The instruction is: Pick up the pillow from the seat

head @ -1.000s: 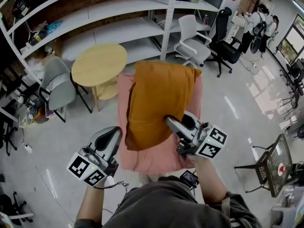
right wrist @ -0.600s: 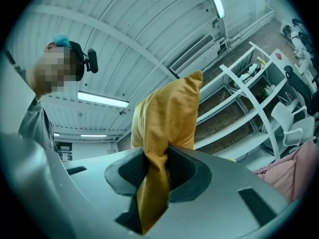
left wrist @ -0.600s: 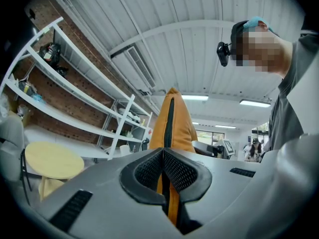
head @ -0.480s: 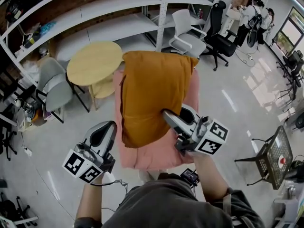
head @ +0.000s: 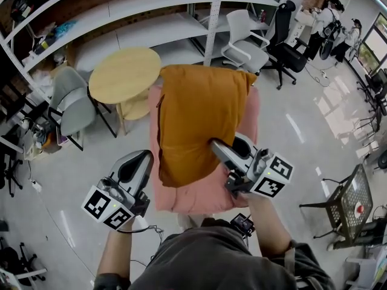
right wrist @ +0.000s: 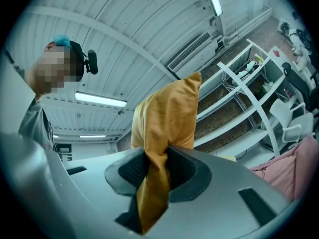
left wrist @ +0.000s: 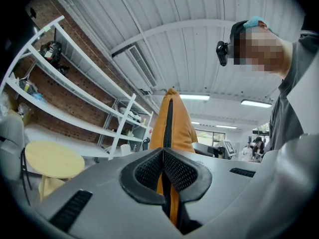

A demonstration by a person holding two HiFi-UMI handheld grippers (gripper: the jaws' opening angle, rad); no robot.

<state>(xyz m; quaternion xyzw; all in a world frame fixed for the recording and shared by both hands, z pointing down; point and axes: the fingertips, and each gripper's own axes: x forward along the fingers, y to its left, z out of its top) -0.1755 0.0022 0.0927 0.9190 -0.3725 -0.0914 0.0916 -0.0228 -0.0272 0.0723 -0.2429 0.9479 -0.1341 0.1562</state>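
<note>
An orange pillow (head: 202, 119) stands upright above the pink seat (head: 199, 195), lifted off it. My right gripper (head: 214, 145) is shut on its lower right edge. In the right gripper view the orange fabric (right wrist: 169, 113) is bunched between that gripper's (right wrist: 157, 171) pads and hangs out below them. My left gripper (head: 147, 156) sits just left of the pillow's zipper edge, with a thin strip of pink showing between them. In the left gripper view its (left wrist: 163, 156) pads meet with nothing pinched. The pillow (left wrist: 182, 126) rises beyond them, its zipper edge toward the camera.
A round wooden table (head: 124, 74) and a grey chair (head: 69, 107) stand left of the seat. White shelving (head: 151, 17) runs along the back. A white office chair (head: 245, 41) and a black one (head: 287, 44) are behind. A wire chair (head: 354, 207) is at the right, people (head: 335, 23) far back.
The head view has shifted slightly. Both grippers and the pillow keep the same places relative to each other.
</note>
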